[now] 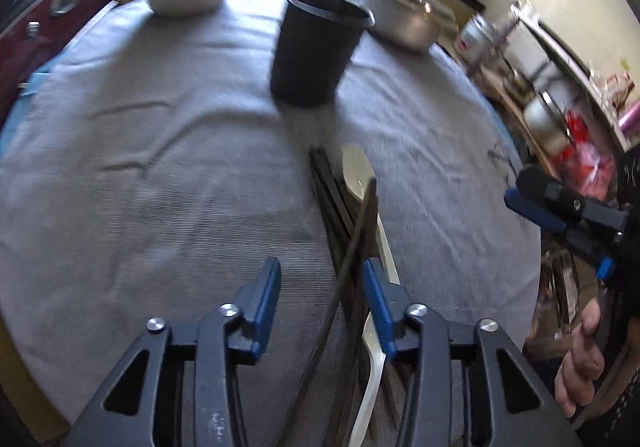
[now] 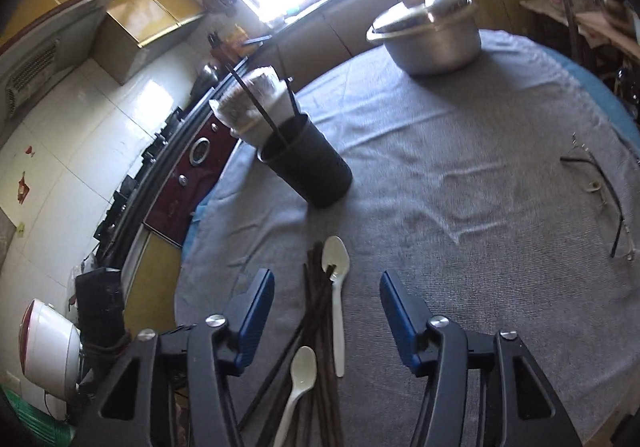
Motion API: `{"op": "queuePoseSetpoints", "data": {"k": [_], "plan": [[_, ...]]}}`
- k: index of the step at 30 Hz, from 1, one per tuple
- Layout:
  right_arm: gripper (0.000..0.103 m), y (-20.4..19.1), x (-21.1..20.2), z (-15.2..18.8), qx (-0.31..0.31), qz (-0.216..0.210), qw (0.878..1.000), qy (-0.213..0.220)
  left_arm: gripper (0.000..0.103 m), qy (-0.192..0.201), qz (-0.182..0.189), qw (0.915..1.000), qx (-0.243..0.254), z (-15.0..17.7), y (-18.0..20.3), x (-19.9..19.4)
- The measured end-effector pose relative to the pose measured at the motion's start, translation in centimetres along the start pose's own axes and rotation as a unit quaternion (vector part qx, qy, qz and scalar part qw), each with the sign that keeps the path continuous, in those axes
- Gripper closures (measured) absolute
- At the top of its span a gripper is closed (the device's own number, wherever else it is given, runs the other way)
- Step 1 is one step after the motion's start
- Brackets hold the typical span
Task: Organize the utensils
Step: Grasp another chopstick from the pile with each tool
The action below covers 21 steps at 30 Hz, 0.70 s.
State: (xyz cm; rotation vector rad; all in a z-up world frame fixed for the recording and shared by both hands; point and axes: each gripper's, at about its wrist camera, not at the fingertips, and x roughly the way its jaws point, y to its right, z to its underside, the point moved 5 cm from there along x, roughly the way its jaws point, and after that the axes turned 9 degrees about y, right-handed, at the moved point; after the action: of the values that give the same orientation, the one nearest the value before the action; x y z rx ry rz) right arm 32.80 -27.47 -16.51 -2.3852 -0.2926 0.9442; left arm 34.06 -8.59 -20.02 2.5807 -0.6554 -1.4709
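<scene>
- Now, from the left wrist: the left claw [image 1: 320,283] points down at the pile of dark chopsticks [image 1: 340,207] on the grey cloth [image 1: 160,167]; its jaws are part open and hold nothing; one chopstick [image 1: 356,231] runs up between the blue pads and looks tipped against the pile, but the pads do not press on it; a white spoon [image 1: 360,171] lies just beside the pile, on the right; the sticks lie long-ways, pointing away from the claw toward the black cup [image 1: 316,47]; the cup stands upright past the pile and has two sticks in it already; the right claw [image 1: 528,195] shows at the right edge, off to the side of the pile; I cannot tell from here how wide it is.

- Then, from the right wrist: the right claw [image 2: 328,311] is open wide and holds nothing; the chopsticks [image 2: 316,307] and two white spoons [image 2: 338,287] lie between its jaws, below them, long-ways along the way it points; the black cup [image 2: 312,163] is farther on, up and a bit left.

- Both claws are over the same pile; I think the left one is closer to a grab, since a stick is already between its pads; it would need to squeeze across the stick, not along it.
</scene>
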Motion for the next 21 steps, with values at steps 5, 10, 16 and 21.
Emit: {"op": "queuePoseSetpoints", "data": {"k": [5, 10, 16, 21], "plan": [[0.047, 1.2, 2.0, 0.2, 0.006, -0.001, 1.000, -0.017, 0.077, -0.032, 0.004, 0.9994, 0.012, 0.1, 0.4, 2.7], [0.047, 1.7, 3.1, 0.1, 0.009, -0.001, 1.000, -0.024, 0.080, -0.035, 0.001, 0.9991, 0.026, 0.0, 0.7, 3.2], [0.047, 1.4, 4.5, 0.1, -0.002, -0.001, 0.999, -0.038, 0.095, -0.047, 0.004, 0.9988, 0.015, -0.7, 0.8, 3.9], [0.055, 0.8, 6.3, 0.9, 0.001, -0.013, 0.998, -0.068, 0.098, -0.021, -0.005, 0.9997, -0.008, -1.2, -0.5, 3.3]]}}
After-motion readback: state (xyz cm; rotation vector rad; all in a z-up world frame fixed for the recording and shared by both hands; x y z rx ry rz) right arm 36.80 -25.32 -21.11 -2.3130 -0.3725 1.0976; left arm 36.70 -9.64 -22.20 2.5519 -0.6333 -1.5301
